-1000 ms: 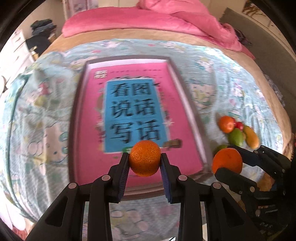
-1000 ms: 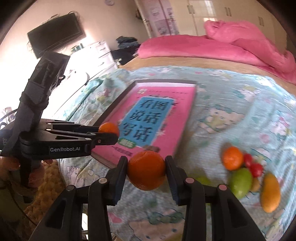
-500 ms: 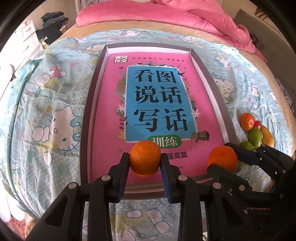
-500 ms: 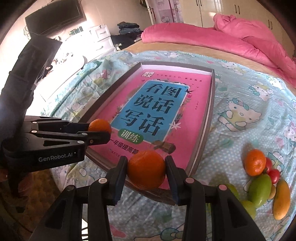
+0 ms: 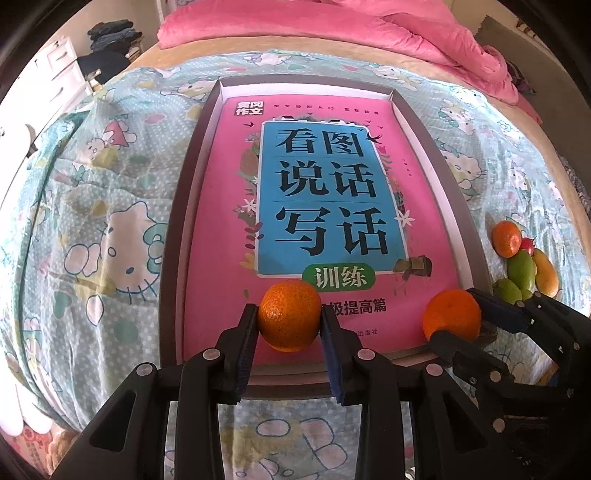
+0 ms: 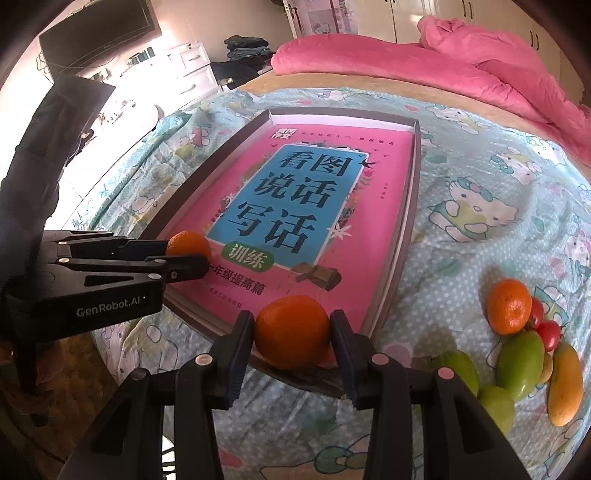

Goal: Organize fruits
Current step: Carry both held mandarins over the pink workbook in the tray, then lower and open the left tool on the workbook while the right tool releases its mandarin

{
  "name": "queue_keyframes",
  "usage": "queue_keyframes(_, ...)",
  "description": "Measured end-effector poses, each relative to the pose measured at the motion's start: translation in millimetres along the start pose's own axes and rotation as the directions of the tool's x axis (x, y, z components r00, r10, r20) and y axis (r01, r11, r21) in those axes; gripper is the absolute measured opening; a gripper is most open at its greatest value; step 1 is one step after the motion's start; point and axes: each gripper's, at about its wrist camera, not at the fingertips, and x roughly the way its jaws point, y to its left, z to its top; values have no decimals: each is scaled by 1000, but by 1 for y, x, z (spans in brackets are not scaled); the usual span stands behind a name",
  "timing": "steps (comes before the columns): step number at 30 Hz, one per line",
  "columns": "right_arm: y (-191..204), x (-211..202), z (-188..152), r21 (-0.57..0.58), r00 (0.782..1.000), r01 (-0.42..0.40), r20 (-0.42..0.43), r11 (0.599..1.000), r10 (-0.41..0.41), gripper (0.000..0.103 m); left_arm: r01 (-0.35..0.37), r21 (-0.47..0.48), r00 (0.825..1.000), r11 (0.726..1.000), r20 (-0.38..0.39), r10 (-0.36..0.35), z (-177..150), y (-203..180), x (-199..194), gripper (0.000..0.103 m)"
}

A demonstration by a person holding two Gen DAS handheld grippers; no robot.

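A bed is filling the scene, covered by a pale blue cartoon-cat quilt point(image 5: 110, 229) with a pink duvet point(image 5: 332, 26) bunched at the far end. A shallow dark-rimmed tray point(image 5: 173, 258) is lying on the quilt, holding 1 pink book point(image 5: 221, 221) whose blue panel is showing the characters 看图说话写话, with 训练 in a green oval below and 黄冈作文 at the top left corner. The left gripper point(image 5: 289, 325) is clamping 1 orange point(image 5: 289, 320) between its blue pads, hanging over the near edge of the tray; in the right wrist view its side is reading "GenRobot.AI". The right gripper point(image 6: 291, 338) is gripping a second orange point(image 6: 291, 336) over the tray's near right corner, its pads pressing on both sides. Whether either fruit is touching the book I cannot tell. On the quilt to the right of the tray, a loose pile is lying: 1 more orange fruit point(image 6: 509, 306), 2 red cherry tomatoes point(image 6: 548, 332), 3 green fruits point(image 6: 520, 363) and 1 yellow-orange mango point(image 6: 565, 382). A dark television point(image 6: 99, 27) is hanging on the far left wall above white drawers point(image 6: 188, 70).
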Motion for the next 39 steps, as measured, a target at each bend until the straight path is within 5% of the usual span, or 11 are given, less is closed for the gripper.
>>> queue_keyframes(27, -13, -44, 0, 27, 992, 16, 126, 1000, -19, 57, 31, -9, 991, 999, 129, -29, 10, -8, -50, 66)
queue_keyframes(39, -20, -64, -1, 48, 984, 32, 175, 998, -40, 58, 36, 8, 988, 999, 151, -37, 10, -17, -59, 66)
